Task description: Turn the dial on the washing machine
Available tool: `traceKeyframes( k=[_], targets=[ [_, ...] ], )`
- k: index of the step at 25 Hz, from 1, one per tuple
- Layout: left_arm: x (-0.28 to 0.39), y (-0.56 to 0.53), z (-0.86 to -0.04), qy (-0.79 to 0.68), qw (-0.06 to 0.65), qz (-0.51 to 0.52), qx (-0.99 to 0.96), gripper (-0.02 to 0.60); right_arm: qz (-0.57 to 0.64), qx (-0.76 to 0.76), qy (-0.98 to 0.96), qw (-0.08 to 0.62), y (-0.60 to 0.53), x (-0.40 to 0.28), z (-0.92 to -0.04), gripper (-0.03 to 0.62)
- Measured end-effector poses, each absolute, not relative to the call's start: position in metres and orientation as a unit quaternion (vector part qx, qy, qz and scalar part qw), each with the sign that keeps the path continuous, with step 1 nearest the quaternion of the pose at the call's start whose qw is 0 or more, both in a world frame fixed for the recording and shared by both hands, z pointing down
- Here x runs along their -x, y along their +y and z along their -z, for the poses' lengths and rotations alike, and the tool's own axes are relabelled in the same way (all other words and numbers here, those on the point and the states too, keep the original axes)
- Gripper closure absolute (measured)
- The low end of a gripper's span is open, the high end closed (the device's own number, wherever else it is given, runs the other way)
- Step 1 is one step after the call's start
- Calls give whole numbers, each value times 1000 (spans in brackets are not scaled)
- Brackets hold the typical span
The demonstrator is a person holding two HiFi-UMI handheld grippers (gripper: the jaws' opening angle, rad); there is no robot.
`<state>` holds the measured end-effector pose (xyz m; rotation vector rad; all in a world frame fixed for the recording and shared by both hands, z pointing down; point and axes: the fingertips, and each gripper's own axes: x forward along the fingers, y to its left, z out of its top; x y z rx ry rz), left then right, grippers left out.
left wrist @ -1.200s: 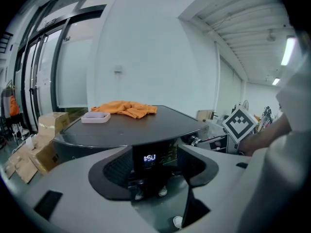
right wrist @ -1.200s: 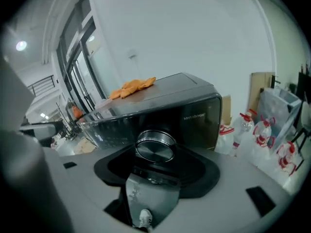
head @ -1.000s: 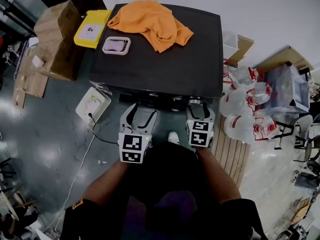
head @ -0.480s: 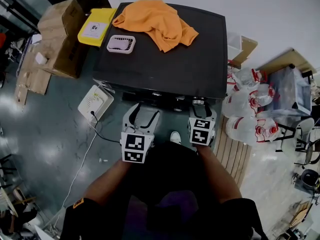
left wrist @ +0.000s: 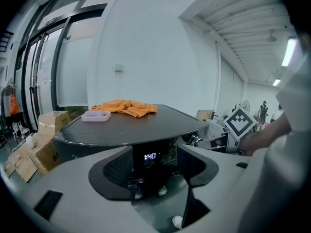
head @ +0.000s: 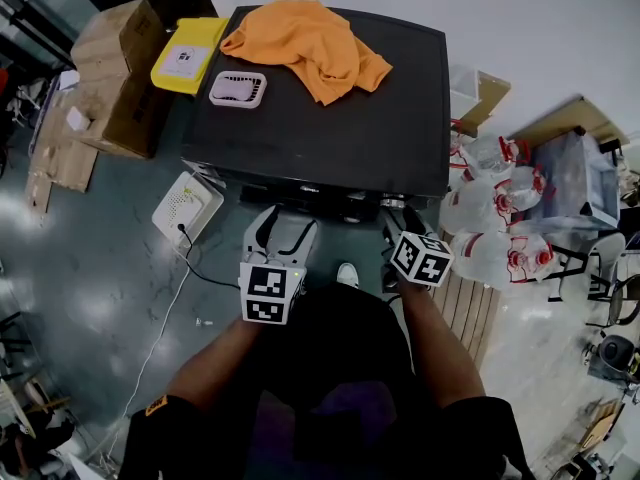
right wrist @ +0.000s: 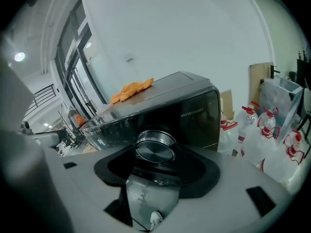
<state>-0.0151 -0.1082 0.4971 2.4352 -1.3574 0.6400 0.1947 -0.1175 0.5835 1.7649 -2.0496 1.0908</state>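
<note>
The dial (right wrist: 155, 147), a round metal knob on the front panel of the dark washing machine (right wrist: 192, 106), sits right between the jaws of the right gripper (right wrist: 158, 155). The jaws' black pads close against its rim from either side. That gripper is rolled to one side, its marker cube (head: 421, 258) standing cornerwise in the head view. Off to its left, the left gripper (left wrist: 155, 171) hangs back from the panel, jaws spread with nothing in them, and the lit display (left wrist: 150, 156) straight ahead of it reads 1:40. Beyond both grippers, on the machine's flat top, lie an orange cloth (head: 305, 43) and a small white tray (head: 237, 89). To the right gripper's right stand clear plastic jugs (head: 490, 223) with red caps. Out past the left gripper's left are a yellow box (head: 186, 56) and cardboard boxes (head: 115, 78).
</note>
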Motion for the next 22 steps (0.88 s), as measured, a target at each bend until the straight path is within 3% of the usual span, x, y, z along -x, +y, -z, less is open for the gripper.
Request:
traceKeyframes(
  k=[3,10,17,22],
  targets=[
    [14,-107,-497,-469,136,-223,-844,291,-347,-608,-700,141,-116,-194,-583,327],
    [17,-105,-498,-471,130,-229,-842,291,-211,-631,-689,286,-112,-182,-581,299],
    [19,-102,-499,-469,126,-236,-842,291,-201,-639,-678,304,-113,-183,-581,299],
    [21,-103,-499,-468,126,-236,-842,291,-236,-644,-677,267,-114,-190,-585,335]
  ],
)
